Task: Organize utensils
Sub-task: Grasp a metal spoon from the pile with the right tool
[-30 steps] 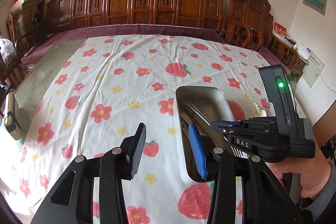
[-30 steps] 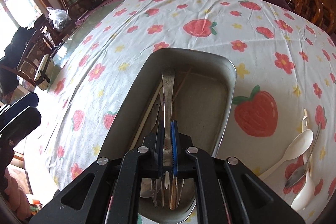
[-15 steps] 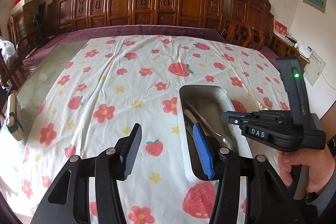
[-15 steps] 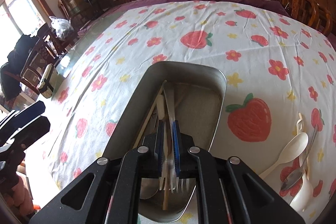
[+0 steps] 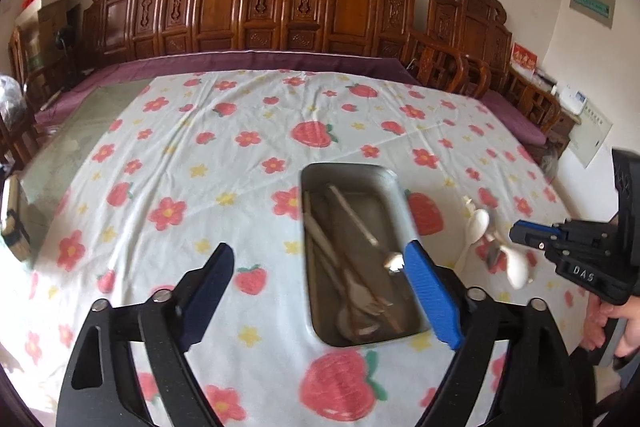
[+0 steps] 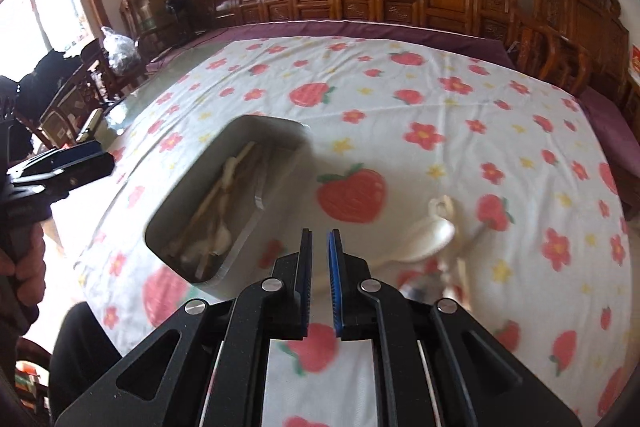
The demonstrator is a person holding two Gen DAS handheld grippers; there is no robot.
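Observation:
A metal tray (image 5: 344, 167) lies on the strawberry-print cloth and holds chopsticks, a fork and spoons (image 5: 352, 267). My left gripper (image 5: 320, 247) hovers over the tray's near left side, its jaws opening wide, gripping nothing. Right of the tray, white spoons (image 5: 477, 227) and a small metal spoon (image 5: 493, 253) lie on the cloth. In the right wrist view my right gripper (image 6: 320, 235) is shut and empty, above the cloth between the tray (image 6: 256, 122) and the white spoons (image 6: 432, 237). The right gripper (image 5: 518, 233) also shows at the left view's right edge.
Carved wooden chairs (image 5: 280, 7) line the table's far side, with more at the right (image 6: 560, 55). Bare glass tabletop (image 5: 72, 143) shows left of the cloth, with a small object (image 5: 12, 223) near its edge. A hand (image 5: 616, 327) holds the right gripper's handle.
The right gripper let go of a metal utensil in the tray and swung right, toward the white spoons. The left jaws spread much wider.

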